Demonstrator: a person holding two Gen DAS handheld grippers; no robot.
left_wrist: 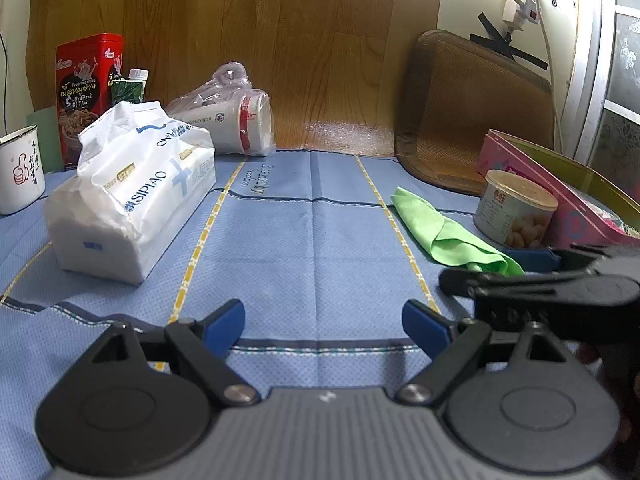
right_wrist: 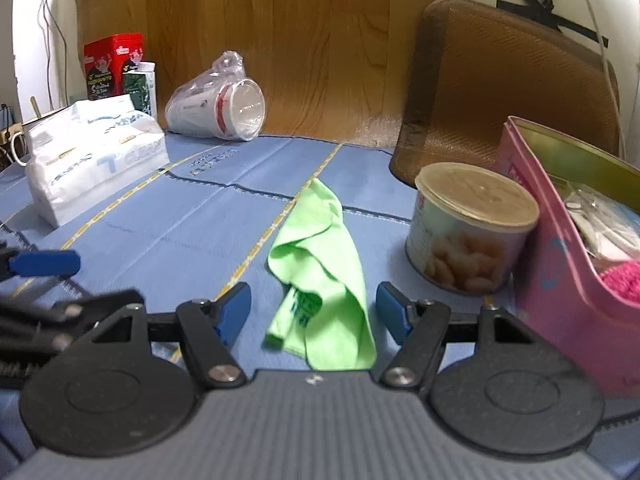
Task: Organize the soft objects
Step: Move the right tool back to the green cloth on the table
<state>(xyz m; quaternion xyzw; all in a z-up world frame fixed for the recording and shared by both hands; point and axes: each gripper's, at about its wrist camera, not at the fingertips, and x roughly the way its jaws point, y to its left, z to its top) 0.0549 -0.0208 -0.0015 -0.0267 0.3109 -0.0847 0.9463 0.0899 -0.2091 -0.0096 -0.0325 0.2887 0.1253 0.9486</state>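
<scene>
Dim, warm indoor light; fisheye-curved edges, slight blur.

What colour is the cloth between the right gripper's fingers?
Light green cloth; clearest in the right wrist view.

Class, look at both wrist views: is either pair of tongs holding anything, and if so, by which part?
Nothing is held. The left tongs are open over bare blue mat; the right tongs are open astride the crumpled green cloth, not gripping it.

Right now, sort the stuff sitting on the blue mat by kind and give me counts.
Soft items: 2, the green cloth and the tissue pack.
Round containers: 2, the lidded can and the bagged paper cups.
Boxes: 1, the pink tin.
Total: 5.
</scene>
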